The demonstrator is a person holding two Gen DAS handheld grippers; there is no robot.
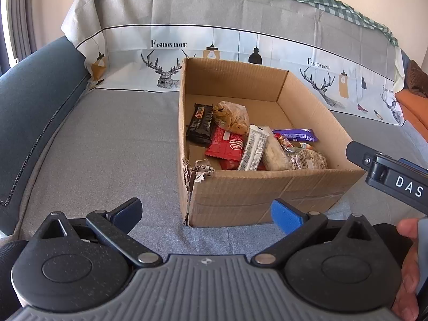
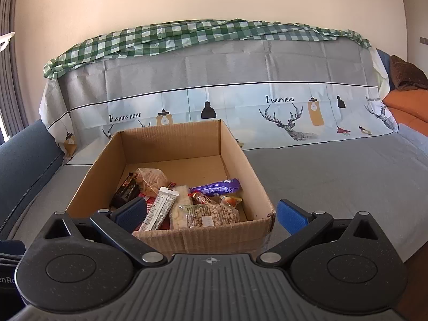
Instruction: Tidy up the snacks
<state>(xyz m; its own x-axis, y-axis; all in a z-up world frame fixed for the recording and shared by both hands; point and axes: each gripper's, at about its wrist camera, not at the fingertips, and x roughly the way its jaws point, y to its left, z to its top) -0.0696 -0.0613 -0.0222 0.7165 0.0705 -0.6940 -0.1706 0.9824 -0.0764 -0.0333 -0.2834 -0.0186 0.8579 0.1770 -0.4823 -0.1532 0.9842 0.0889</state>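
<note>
An open cardboard box (image 1: 267,195) (image 2: 254,187) rests on a grey-covered sofa seat and holds several snacks: a black bar (image 1: 200,124), a clear bag of biscuits (image 1: 232,116), red packets (image 1: 226,145), a white stick pack (image 1: 254,148) (image 2: 160,208), a purple bar (image 1: 294,134) (image 2: 216,187) and a bag of nuts (image 2: 211,215). My left gripper (image 1: 207,214) is open and empty, just in front of the box's near-left corner. My right gripper (image 2: 211,214) is open and empty at the box's near wall. It also shows at the right edge of the left wrist view as the right gripper's body (image 1: 388,174).
A printed grey and white cloth (image 2: 240,101) and a green checked cloth (image 2: 187,33) drape the sofa back. A dark blue cushion (image 1: 34,112) lies to the left, an orange one (image 2: 406,107) far right. A hand (image 1: 406,267) grips a handle at the lower right. The box's near-left corner (image 1: 195,171) is torn.
</note>
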